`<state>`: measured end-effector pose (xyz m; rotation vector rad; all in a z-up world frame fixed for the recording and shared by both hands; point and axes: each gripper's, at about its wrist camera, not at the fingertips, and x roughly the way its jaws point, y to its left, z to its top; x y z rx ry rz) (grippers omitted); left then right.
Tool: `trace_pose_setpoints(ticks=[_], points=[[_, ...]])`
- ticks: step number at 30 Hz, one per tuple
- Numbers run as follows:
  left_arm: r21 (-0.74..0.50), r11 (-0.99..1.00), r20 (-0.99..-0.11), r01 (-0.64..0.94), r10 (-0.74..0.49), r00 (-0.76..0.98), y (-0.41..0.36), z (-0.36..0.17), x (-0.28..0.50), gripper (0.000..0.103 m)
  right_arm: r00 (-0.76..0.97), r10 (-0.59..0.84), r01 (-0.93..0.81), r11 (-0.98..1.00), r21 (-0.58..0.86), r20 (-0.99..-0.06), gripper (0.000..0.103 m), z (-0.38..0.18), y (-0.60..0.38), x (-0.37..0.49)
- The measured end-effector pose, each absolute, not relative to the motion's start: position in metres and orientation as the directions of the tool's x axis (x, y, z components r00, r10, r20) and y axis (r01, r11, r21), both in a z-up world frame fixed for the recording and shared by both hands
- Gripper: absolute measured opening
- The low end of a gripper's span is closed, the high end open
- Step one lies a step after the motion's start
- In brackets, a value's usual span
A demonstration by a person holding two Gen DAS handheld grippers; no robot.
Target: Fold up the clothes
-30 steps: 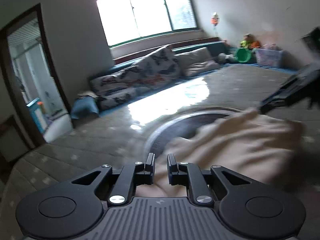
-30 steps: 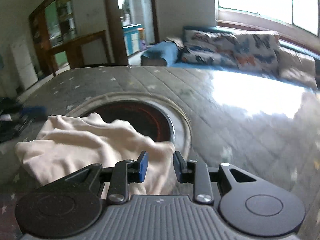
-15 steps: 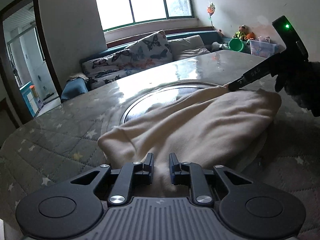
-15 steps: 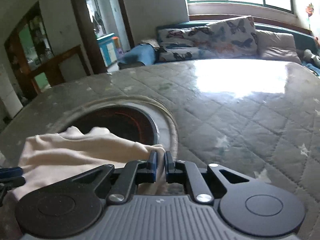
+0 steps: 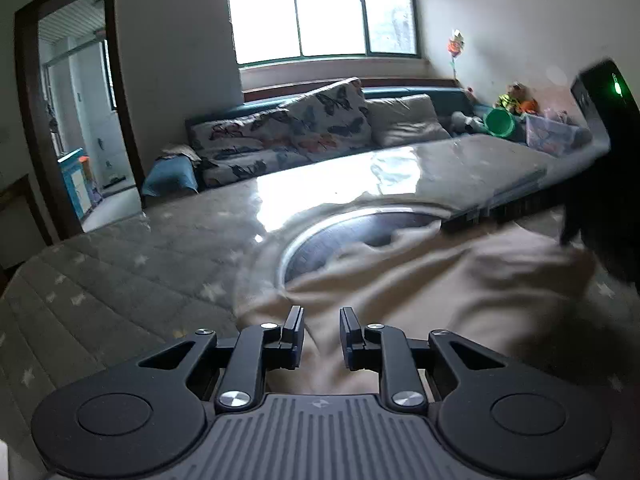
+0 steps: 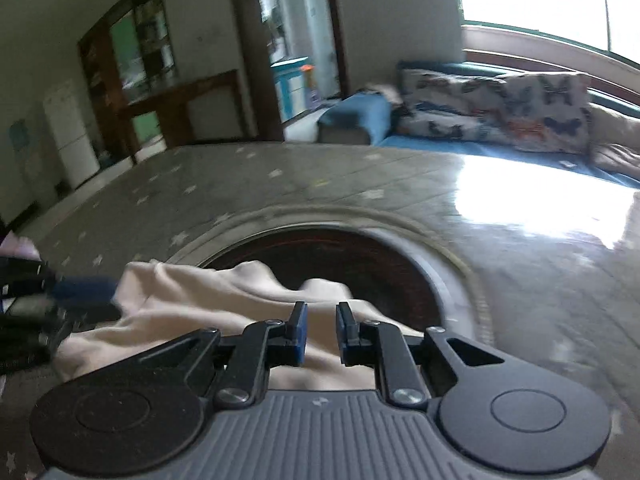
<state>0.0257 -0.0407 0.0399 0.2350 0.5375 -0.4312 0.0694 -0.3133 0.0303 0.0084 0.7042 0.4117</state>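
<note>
A cream cloth (image 5: 460,292) lies bunched on the quilted table (image 5: 120,280), its far edge draped over the round dark inset (image 6: 360,264) in the table's middle. The left gripper (image 5: 321,334) has just been opening; its jaws stand slightly apart with cloth between them, and whether the pads still press it I cannot tell. The right gripper (image 6: 319,330) has likewise just been opening, narrowly parted over the cloth's near edge, grip unclear.

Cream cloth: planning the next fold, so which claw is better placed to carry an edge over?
Left, probably. The left claw pinches a bunch of the cream cloth; the right claw has just been opening its jaws, cloth lying slack between them, so it must regrip.
</note>
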Motion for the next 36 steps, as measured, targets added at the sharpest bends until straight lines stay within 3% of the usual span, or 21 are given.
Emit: trace_pose_setpoints(ticks=[6, 13, 18, 25, 31, 36], points=[[0.124, 0.897, -0.587, 0.423, -0.278, 0.761, -0.038, 0.025, 0.061, 0.021, 0.644, 0.384, -0.412, 0.903, 0.123, -0.661, 0.015, 0.017, -0.274, 0.088], [0.131, 0.925, -0.570, 0.355, -0.223, 0.791, -0.031, 0.020, 0.075, 0.023, 0.663, 0.378, -0.415, 0.904, 0.104, -0.646, 0.015, 0.025, -0.262, 0.089], [0.136, 0.918, -0.549, 0.372, -0.243, 0.800, -0.033, 0.027, 0.060, 0.023, 0.623, 0.410, -0.478, 0.874, 0.091, -0.666, 0.015, 0.022, -0.240, 0.096], [0.143, 0.897, -0.528, 0.418, -0.288, 0.799, -0.038, 0.038, 0.031, 0.025, 0.654, 0.378, -0.429, 0.899, 0.090, -0.655, 0.016, 0.019, -0.231, 0.113], [0.153, 0.864, -0.519, 0.479, -0.342, 0.783, -0.042, 0.039, 0.007, 0.027, 0.631, 0.448, -0.474, 0.869, 0.142, -0.634, 0.018, 0.036, -0.246, 0.081], [0.164, 0.872, -0.546, 0.461, -0.309, 0.779, -0.042, 0.026, 0.010, 0.027, 0.616, 0.431, -0.479, 0.869, 0.120, -0.659, 0.018, 0.027, -0.257, 0.047]])
